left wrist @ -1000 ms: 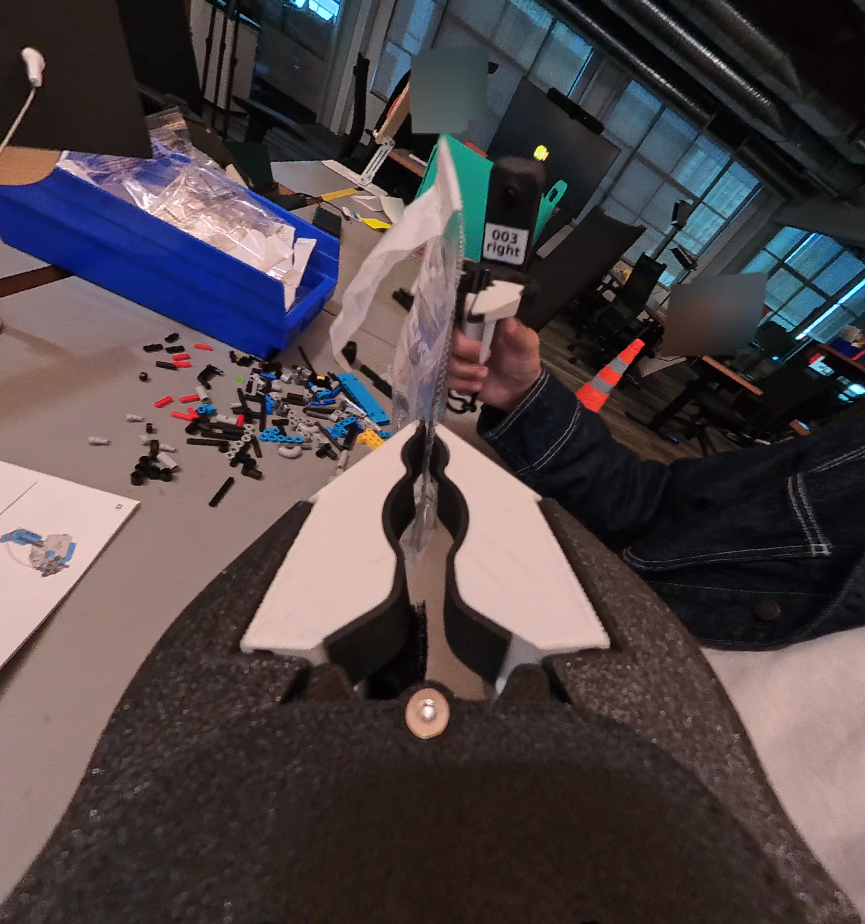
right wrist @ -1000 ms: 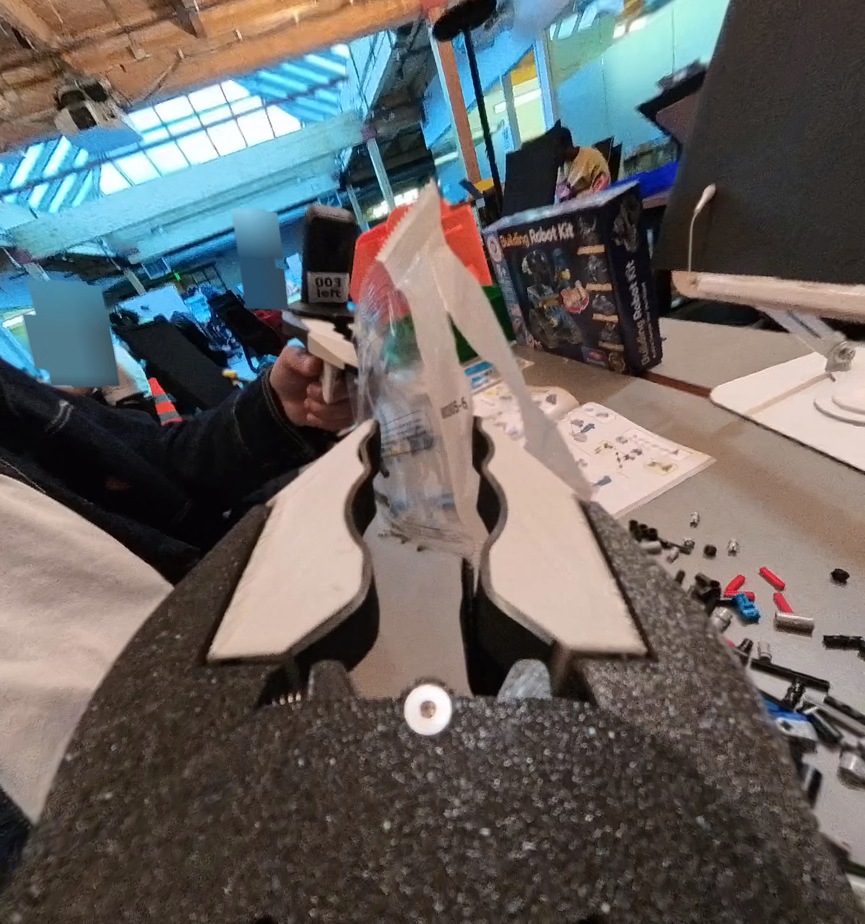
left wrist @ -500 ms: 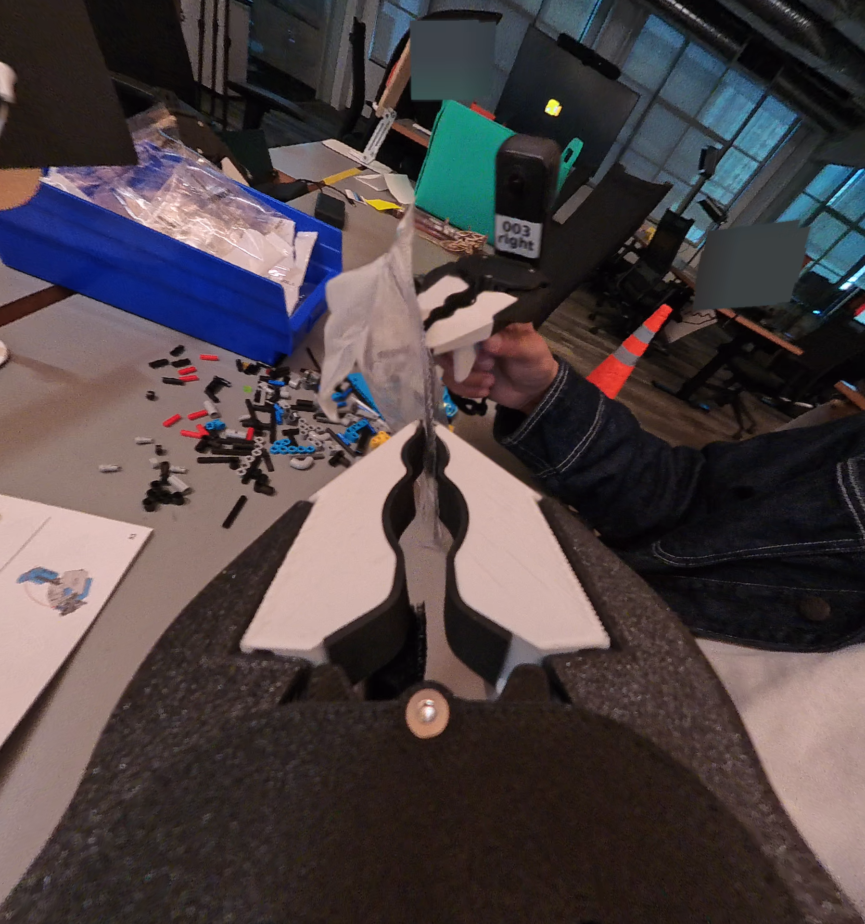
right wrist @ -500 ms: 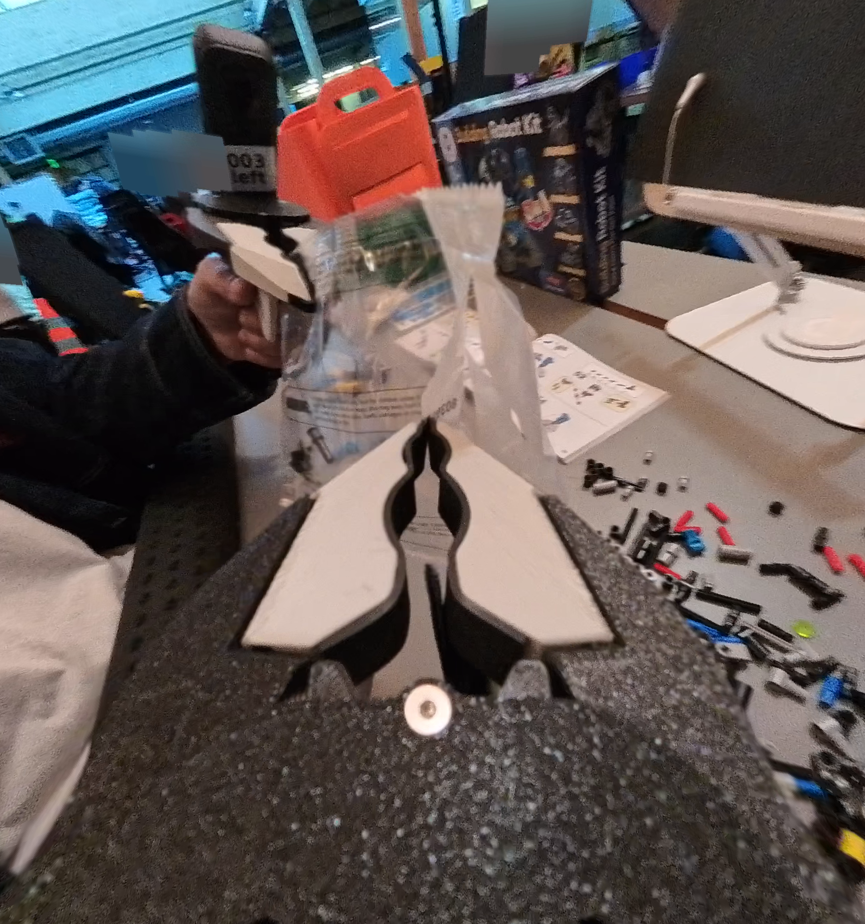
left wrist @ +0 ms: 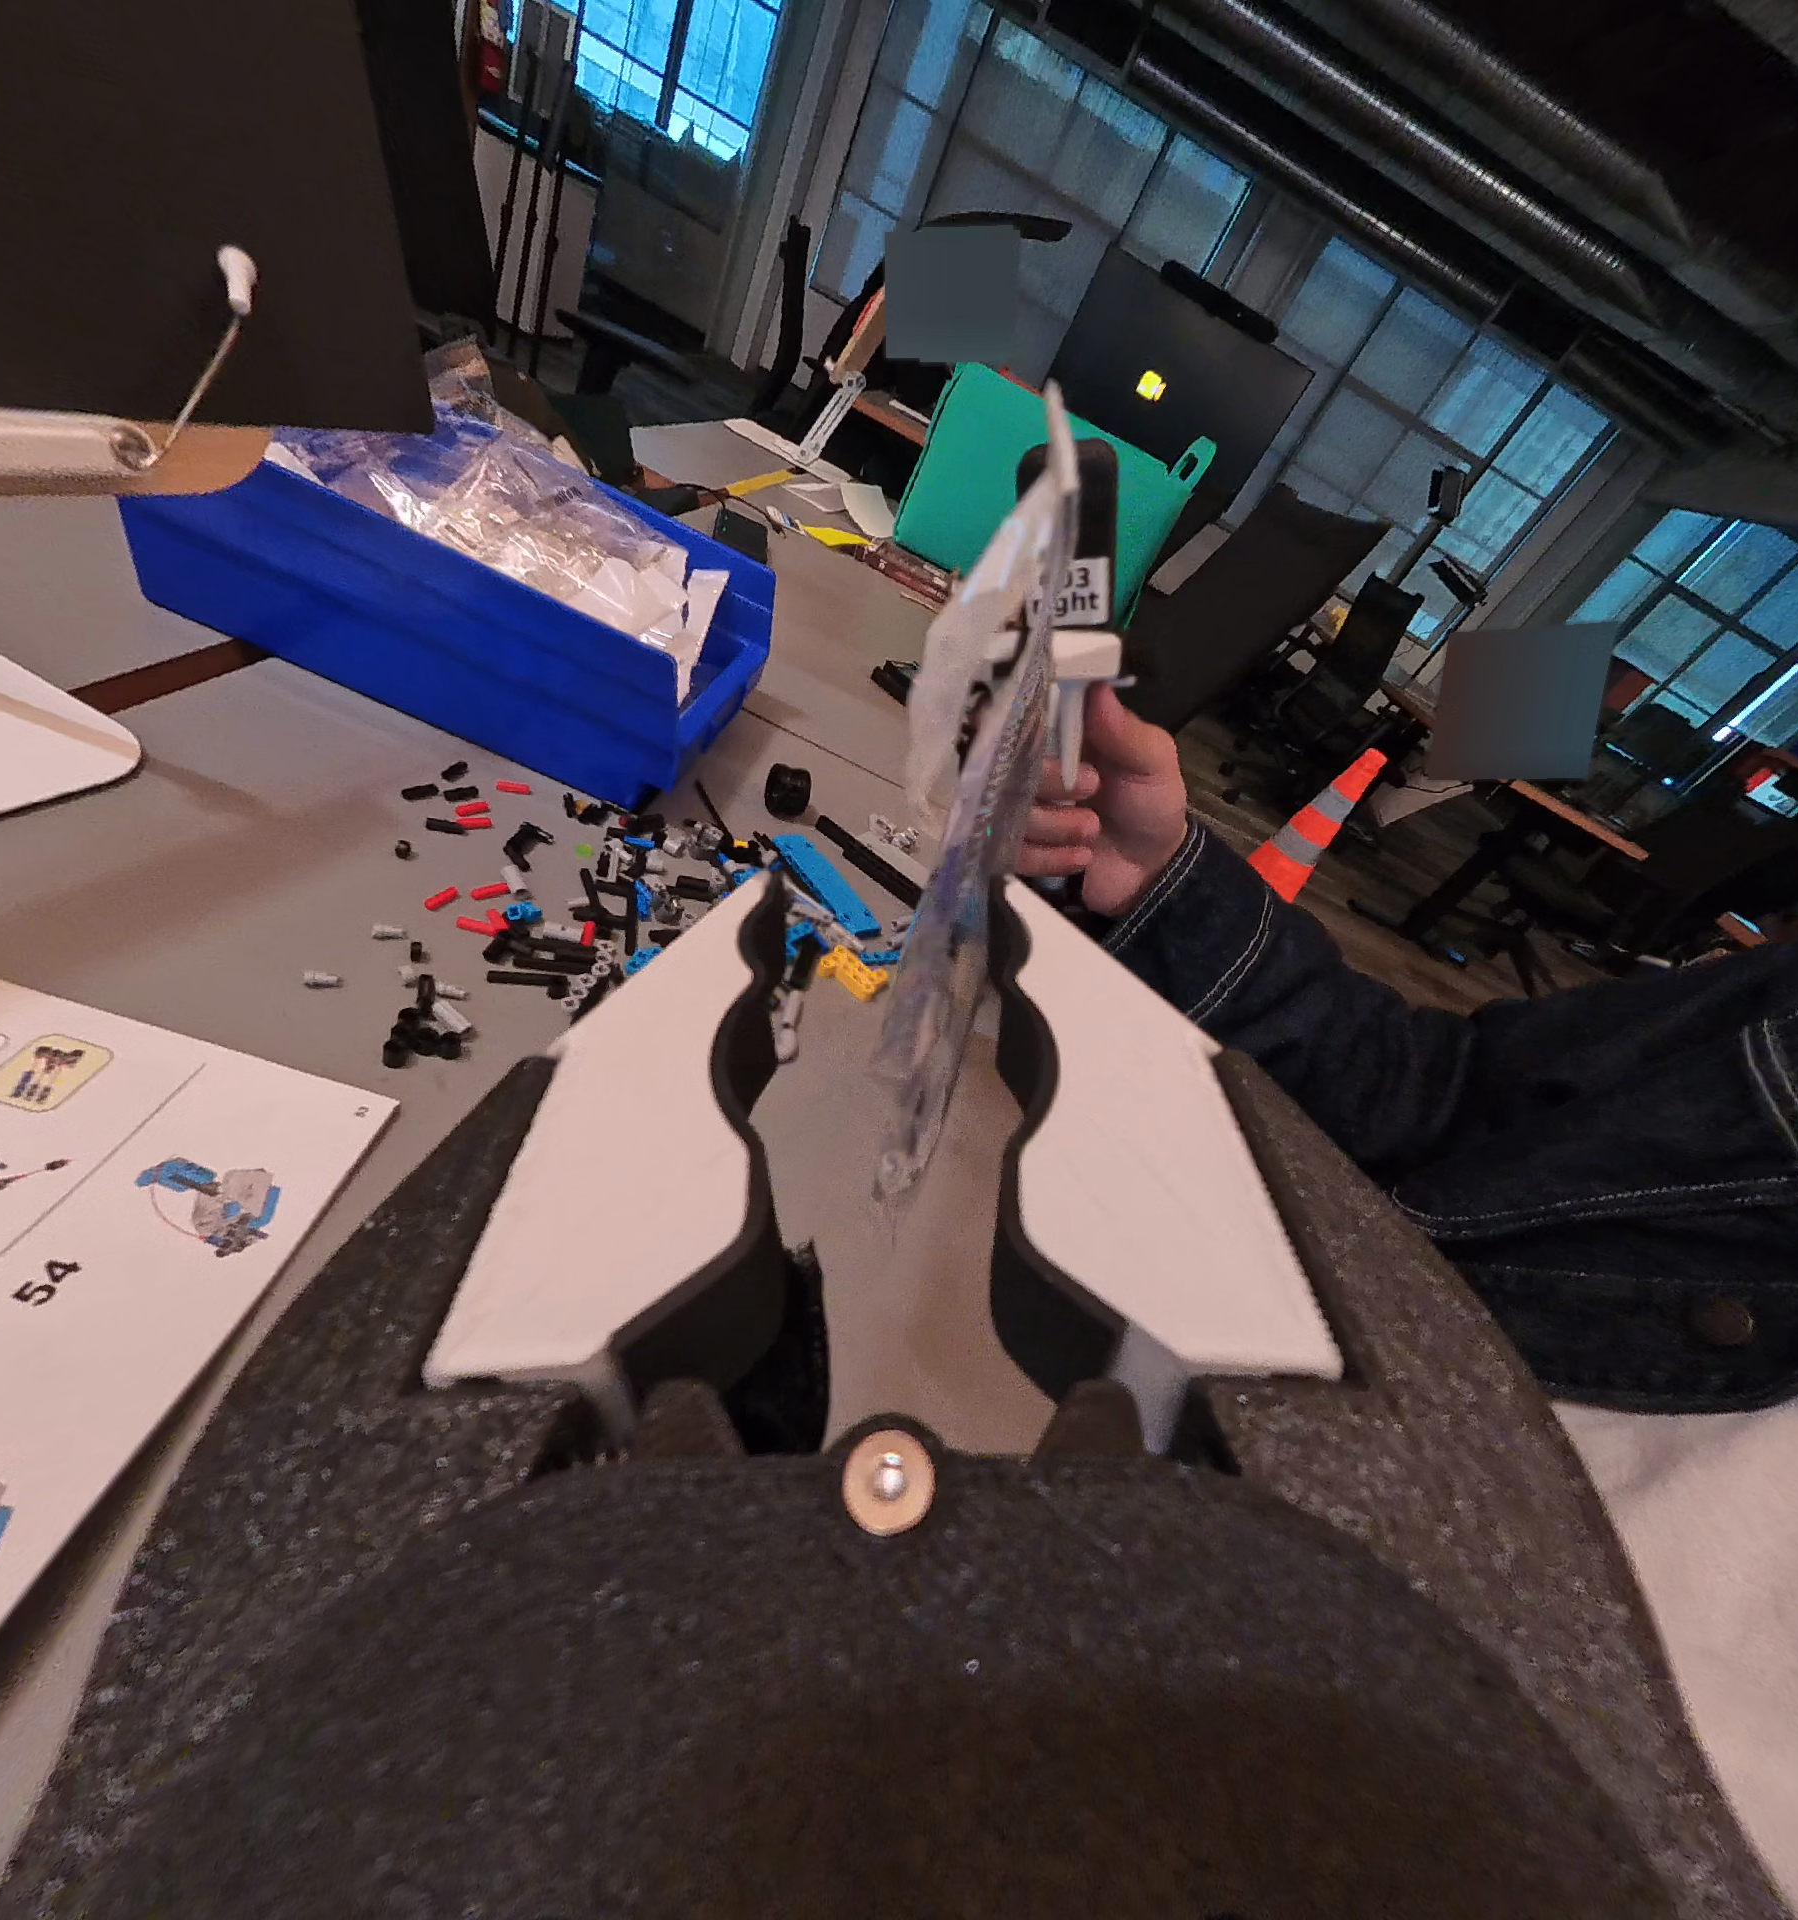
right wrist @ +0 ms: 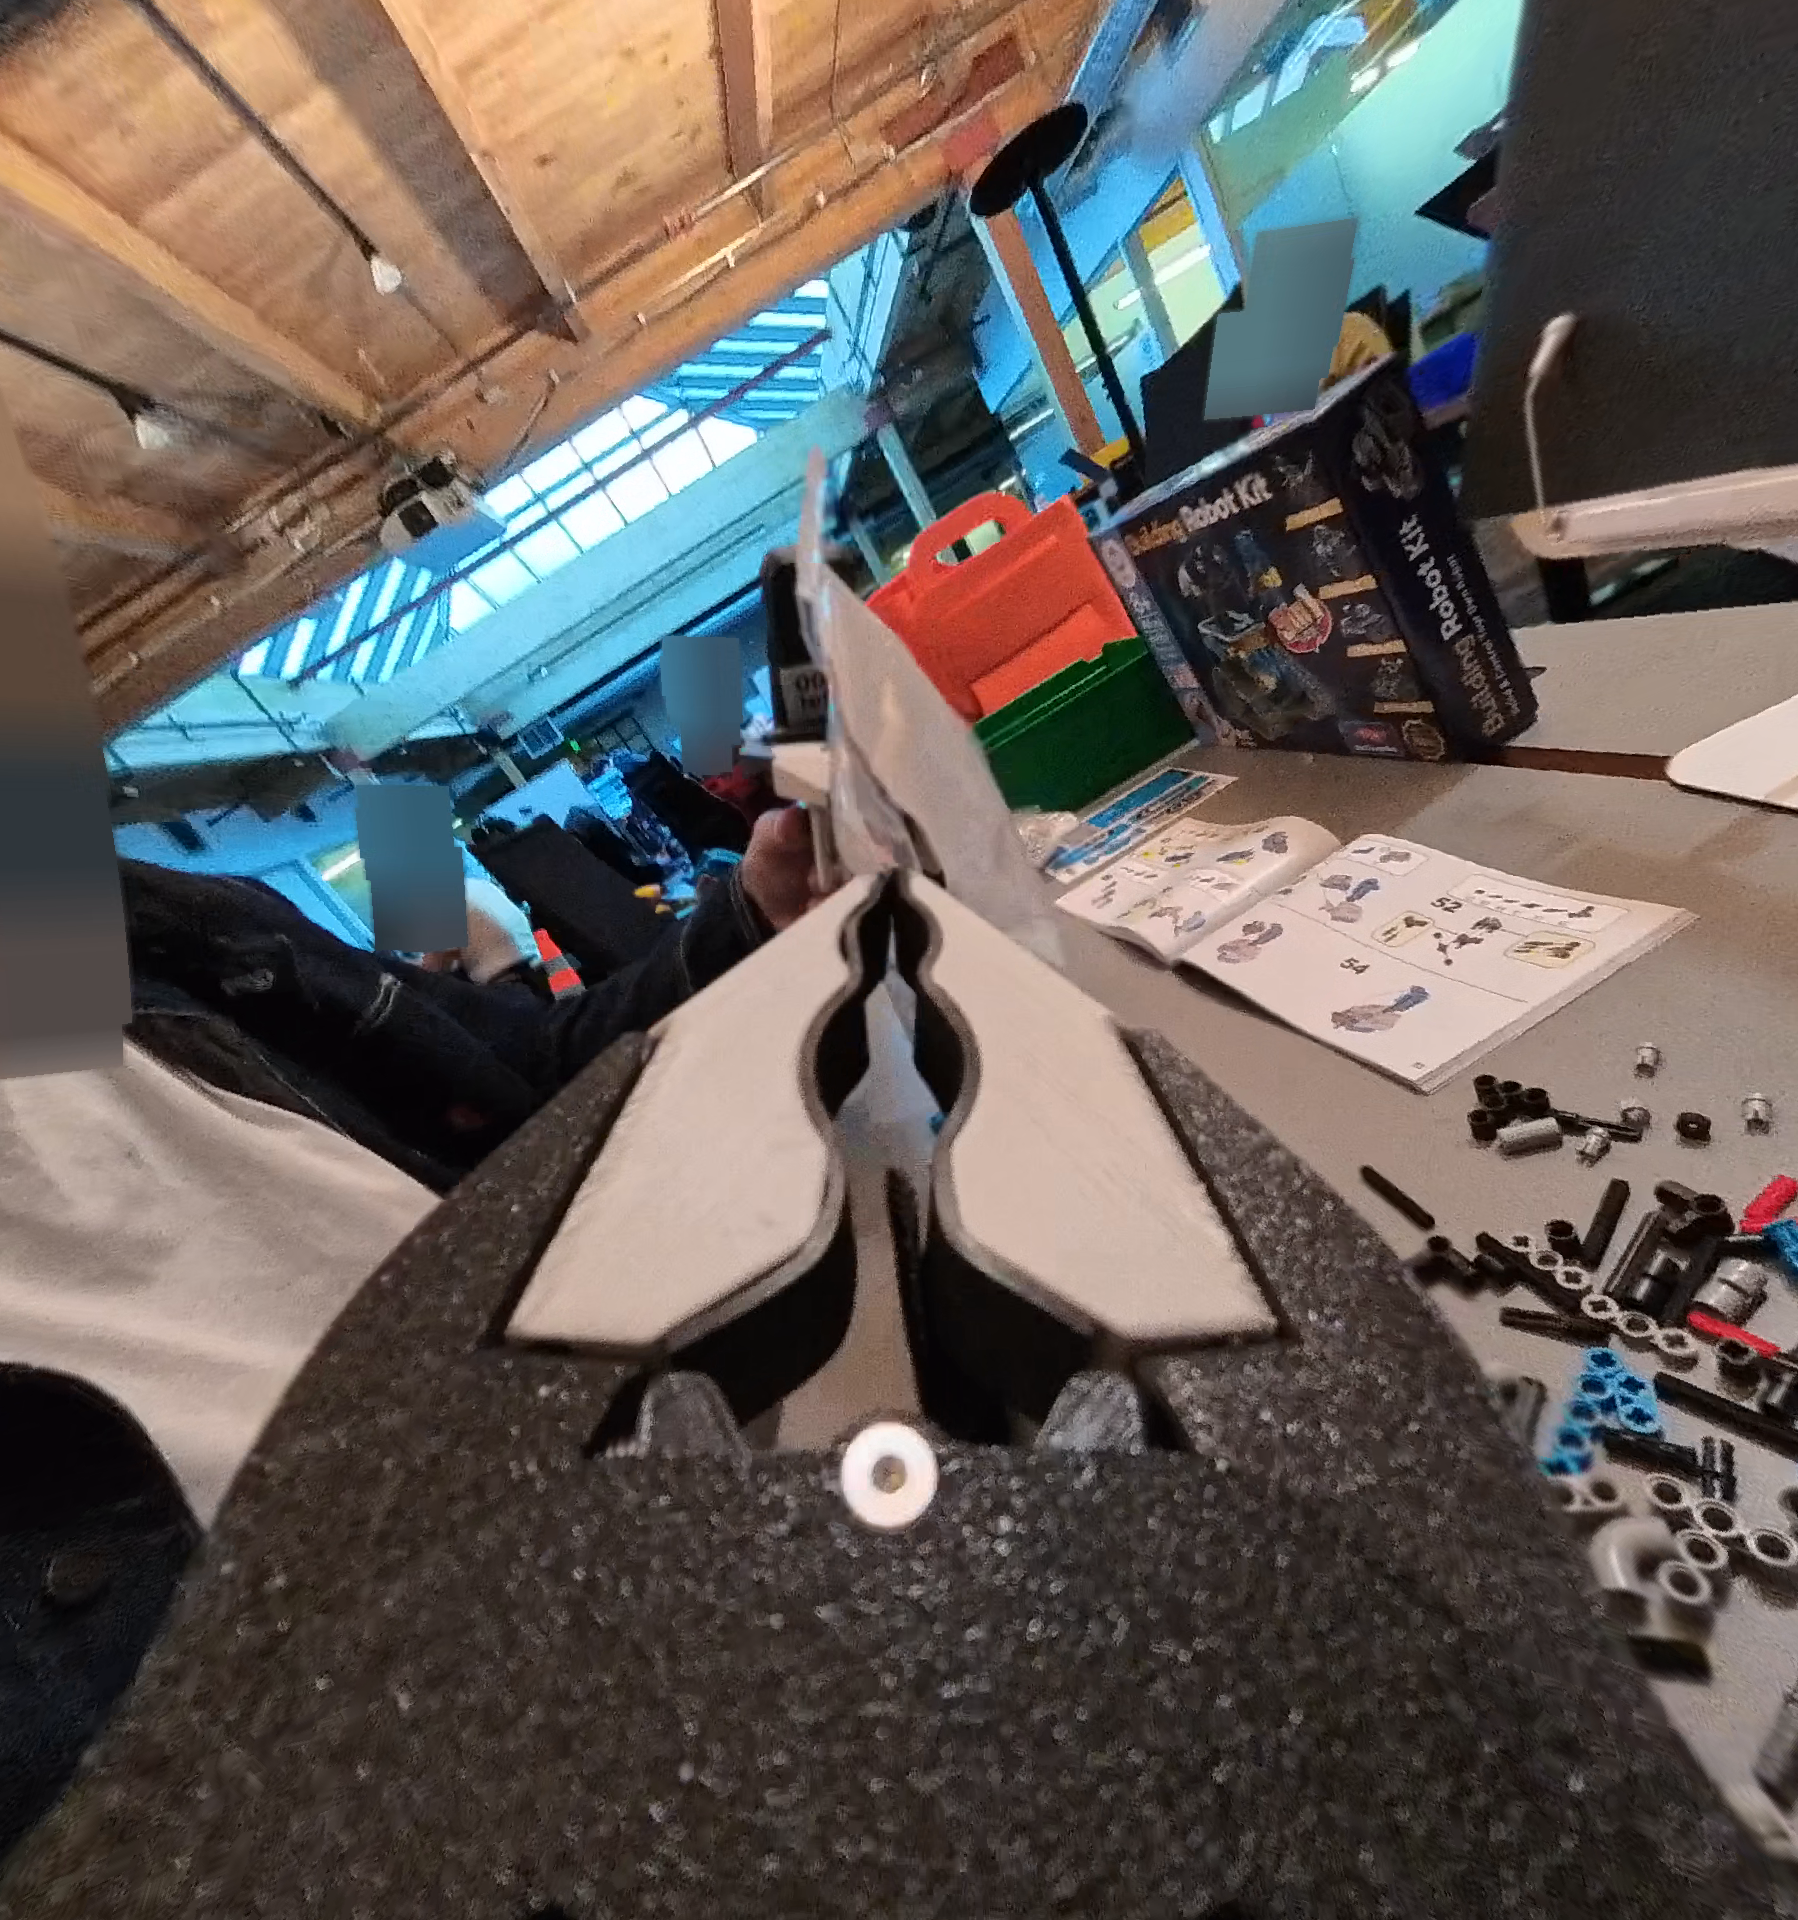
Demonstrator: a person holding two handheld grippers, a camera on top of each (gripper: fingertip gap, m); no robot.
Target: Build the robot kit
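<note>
Plastic from a clear bag hangs edge-on between the spread fingers of the left claw, which is released; whether the bag touches its right finger is hard to tell. The right claw is clenched on the same bag, and the bag hides most of the other claw behind it in both views. Ahead and left of the left claw lie small loose parts on the grey worktop, beyond them a blue bin. An open booklet lies right of the right claw, with bare worktop around it.
</note>
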